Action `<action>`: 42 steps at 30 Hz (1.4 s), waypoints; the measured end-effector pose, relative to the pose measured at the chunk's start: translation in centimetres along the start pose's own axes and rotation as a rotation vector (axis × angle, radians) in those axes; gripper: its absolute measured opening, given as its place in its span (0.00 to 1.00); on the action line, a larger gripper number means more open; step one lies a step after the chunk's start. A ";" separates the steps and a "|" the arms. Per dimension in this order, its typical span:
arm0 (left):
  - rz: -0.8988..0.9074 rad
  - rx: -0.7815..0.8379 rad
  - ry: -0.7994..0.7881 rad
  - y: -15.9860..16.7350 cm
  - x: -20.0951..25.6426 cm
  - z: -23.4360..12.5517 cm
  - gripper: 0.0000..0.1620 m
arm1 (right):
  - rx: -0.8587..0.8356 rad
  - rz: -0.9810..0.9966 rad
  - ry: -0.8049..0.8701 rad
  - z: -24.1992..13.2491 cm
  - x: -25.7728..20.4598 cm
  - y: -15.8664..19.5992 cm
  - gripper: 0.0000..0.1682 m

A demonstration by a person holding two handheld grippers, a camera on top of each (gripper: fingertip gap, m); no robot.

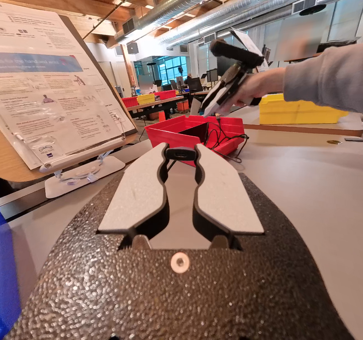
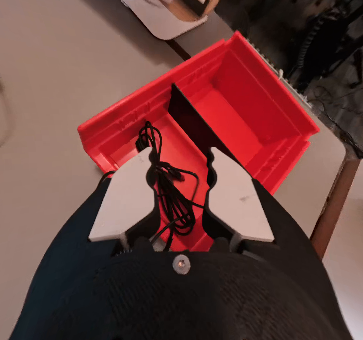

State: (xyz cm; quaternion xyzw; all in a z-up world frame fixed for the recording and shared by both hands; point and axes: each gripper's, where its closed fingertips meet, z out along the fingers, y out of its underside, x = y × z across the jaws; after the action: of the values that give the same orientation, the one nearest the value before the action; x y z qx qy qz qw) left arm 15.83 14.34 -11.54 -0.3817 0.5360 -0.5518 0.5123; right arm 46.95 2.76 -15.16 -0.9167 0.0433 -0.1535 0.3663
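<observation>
My left gripper [image 1: 180, 150] is shut on a small black connector block [image 1: 180, 154] with a port in its face, held above the grey table; a thin black lead hangs from it. Beyond it stands a red bin [image 1: 170, 134] with a black divider [image 1: 194, 130]. A black cable [image 1: 224, 138] lies coiled in the bin's near compartment and drapes over its rim. My right gripper [image 2: 180, 151] is open above that compartment of the bin [image 2: 255, 114], with the cable [image 2: 172, 189] below and between its fingers. It also shows in the left wrist view [image 1: 208, 112], pointing down over the bin.
A document stand with printed sheets [image 1: 59, 94] sits on a white base [image 1: 84, 175] left of the bin. A yellow bin [image 1: 294, 112] stands behind on the right. A person's grey sleeve [image 1: 324, 79] reaches in. The table edge [image 2: 334, 193] runs close to the bin. The gap from one gripper's tips to the other's is roughly 35 cm.
</observation>
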 end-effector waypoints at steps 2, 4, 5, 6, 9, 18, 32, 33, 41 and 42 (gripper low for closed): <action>-0.003 0.001 0.016 0.0 0.0 -0.1 0.14 | 0.047 0.004 -0.017 -1.5 0.5 -1.4 0.38; -0.029 0.008 0.039 0.1 -0.1 -0.1 0.14 | 0.071 0.018 -0.022 -3.0 0.6 -2.3 0.40; -0.048 0.013 0.052 0.2 -0.1 -0.2 0.14 | 0.090 0.012 -0.036 -3.6 -0.1 -2.8 0.41; -0.070 0.015 0.062 0.3 -0.1 -0.2 0.14 | 0.111 -0.011 -0.079 -4.0 -1.7 -3.2 0.42; -0.128 0.032 0.088 0.4 -0.2 -0.3 0.14 | 0.089 -0.123 -0.135 -4.6 -6.9 -2.4 0.38; -0.131 0.023 0.109 0.6 0.2 -0.2 0.14 | -0.081 -0.112 0.164 0.9 -11.8 8.0 0.30; -0.140 0.022 0.111 0.7 0.1 -0.3 0.14 | 0.005 -0.185 0.301 -0.6 -4.6 2.0 0.01; -0.148 0.021 0.113 0.8 0.1 -0.2 0.14 | 0.024 -0.173 0.302 -0.5 -3.3 0.7 0.01; -0.138 0.022 0.112 0.4 0.1 -0.4 0.14 | -0.052 -0.268 -0.063 5.4 -1.9 -0.3 0.01; -0.134 0.024 0.110 0.3 0.0 -0.5 0.14 | -0.061 -0.298 -0.085 5.7 -2.7 0.2 0.01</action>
State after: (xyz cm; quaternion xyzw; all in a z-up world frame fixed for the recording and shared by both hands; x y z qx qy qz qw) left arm 15.40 14.42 -11.92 -0.3797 0.5299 -0.6113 0.4487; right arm 46.19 6.89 -19.85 -0.9293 -0.1039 -0.1658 0.3131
